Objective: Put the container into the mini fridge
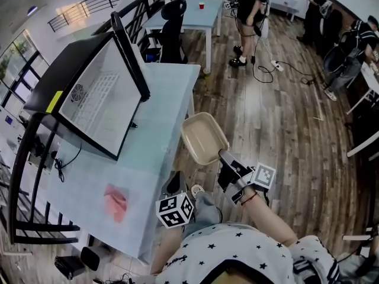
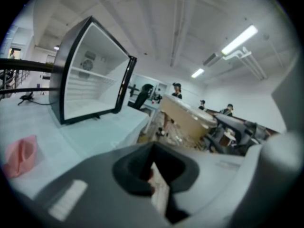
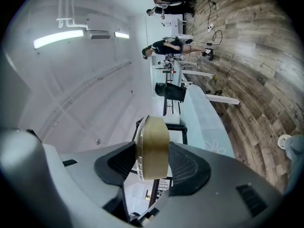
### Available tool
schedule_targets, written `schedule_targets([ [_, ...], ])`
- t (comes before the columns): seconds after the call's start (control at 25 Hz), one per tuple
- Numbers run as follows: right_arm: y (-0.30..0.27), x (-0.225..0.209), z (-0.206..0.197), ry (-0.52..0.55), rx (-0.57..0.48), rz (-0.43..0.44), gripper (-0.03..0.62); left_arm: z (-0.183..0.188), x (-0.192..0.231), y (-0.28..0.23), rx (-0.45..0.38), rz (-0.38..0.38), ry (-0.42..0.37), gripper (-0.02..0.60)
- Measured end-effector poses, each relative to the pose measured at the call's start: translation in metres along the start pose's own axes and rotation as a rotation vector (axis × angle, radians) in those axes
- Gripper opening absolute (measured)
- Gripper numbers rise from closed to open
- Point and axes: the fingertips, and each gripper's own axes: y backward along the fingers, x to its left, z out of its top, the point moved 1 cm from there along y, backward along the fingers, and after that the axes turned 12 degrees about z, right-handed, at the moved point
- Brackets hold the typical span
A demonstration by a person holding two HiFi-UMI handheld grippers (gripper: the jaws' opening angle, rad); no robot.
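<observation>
Beside the table (image 1: 172, 99), the right gripper (image 1: 224, 157) clamps the tan container (image 1: 203, 136); the left gripper (image 2: 153, 174) is closed.

— What's the floor like?
— Brown wooden planks (image 1: 284, 117), with a white power strip (image 1: 276, 65) and its cable lying on them.
— And the furniture?
— A long pale-blue table (image 1: 169, 108) at the near left and a second pale table (image 1: 201, 18) farther back. A black office chair (image 1: 173, 31) stands between them, and a black railing (image 1: 89, 5) runs behind.
— Where does the light come from?
— Dark-framed windows (image 1: 18, 70) at the far left, and strip lights (image 2: 240, 39) glowing on a white ceiling (image 2: 156, 18). The far wall (image 2: 251, 101) is white too.
</observation>
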Motion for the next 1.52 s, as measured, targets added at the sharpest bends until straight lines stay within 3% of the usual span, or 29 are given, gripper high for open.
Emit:
schedule_targets([
  [0.44,-0.065,-0.017,0.058,-0.001,-0.004,-0.009,0.219,0.053,-0.015,-0.073,-0.006,-0.009,-0.019,0.006],
  [0.84,-0.13,-0.031,0.081,0.003,0.046,-0.002,0.219,0.098,0.0,-0.126,-0.021,0.007,-0.003,0.006],
  [1.52,-0.254,-0.063,0.077,-0.04,0.182,0.047,0.219,0.146,0.062,-0.191,-0.046,0.107,0.042,0.007],
])
